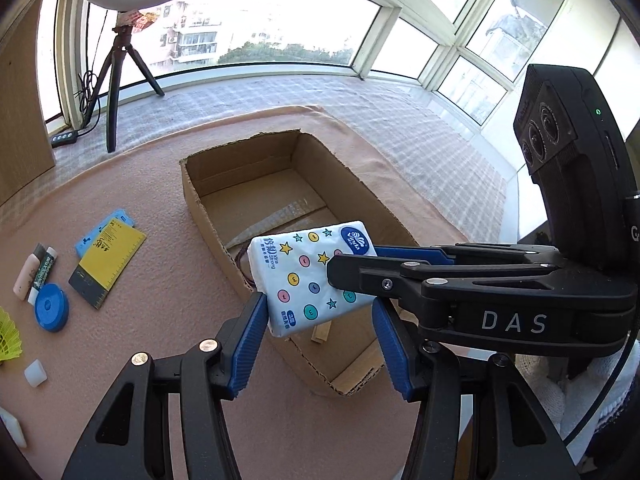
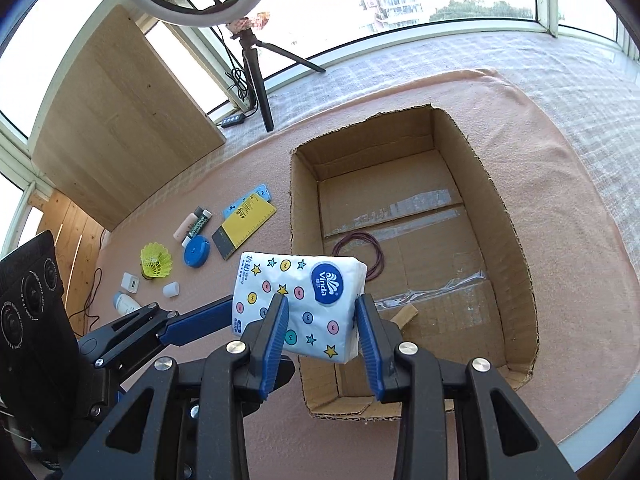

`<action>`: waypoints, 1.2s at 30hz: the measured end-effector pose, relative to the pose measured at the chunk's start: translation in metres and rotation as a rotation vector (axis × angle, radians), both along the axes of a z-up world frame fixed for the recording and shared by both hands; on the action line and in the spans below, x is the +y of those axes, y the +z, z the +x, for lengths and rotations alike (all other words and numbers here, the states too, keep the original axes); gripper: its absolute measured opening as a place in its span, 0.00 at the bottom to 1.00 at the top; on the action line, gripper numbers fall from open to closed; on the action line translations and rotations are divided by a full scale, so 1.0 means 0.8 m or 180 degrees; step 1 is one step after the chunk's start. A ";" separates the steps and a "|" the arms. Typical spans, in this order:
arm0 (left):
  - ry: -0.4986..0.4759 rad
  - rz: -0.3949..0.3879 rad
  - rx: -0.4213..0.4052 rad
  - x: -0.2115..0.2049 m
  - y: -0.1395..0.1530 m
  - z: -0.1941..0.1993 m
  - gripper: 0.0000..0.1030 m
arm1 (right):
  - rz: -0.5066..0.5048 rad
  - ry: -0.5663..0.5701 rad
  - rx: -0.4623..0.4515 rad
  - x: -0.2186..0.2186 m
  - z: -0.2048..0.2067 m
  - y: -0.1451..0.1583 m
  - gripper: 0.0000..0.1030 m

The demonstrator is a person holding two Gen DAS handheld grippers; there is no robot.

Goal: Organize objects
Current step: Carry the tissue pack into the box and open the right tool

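Observation:
A white tissue pack [image 1: 304, 276] [image 2: 304, 280] with coloured dots and stars hangs tilted over the near left corner of an open cardboard box [image 1: 192, 192] [image 2: 516, 240]. My left gripper [image 1: 318, 304] is shut on its lower part, blue pads against both sides. My right gripper [image 2: 322, 300] is shut on it too; in the left wrist view it [image 1: 352, 264] reaches in from the right. In the right wrist view one left finger [image 2: 196, 326] touches the pack's left edge and the other is hidden. Inside the box lie a dark rubber band [image 2: 360, 256] and a small wooden piece [image 2: 404, 314].
On the pink cloth left of the box lie a yellow ruler card [image 2: 244, 226], a blue round case [image 2: 196, 252], two tubes [image 2: 192, 224], a yellow shuttlecock [image 2: 156, 262] and small white items. A ring light tripod [image 2: 256, 76] and a wooden board [image 2: 120, 120] stand behind.

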State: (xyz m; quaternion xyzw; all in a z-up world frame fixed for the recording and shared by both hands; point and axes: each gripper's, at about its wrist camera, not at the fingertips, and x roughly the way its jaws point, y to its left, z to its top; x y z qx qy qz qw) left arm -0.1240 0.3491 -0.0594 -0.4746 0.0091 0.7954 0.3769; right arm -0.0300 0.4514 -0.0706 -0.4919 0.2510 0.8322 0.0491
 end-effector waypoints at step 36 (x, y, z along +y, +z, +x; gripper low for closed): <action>-0.0089 -0.0228 0.0069 0.029 -0.016 -0.020 0.70 | 0.0227 -0.0321 -0.0074 0.051 0.019 -0.013 0.55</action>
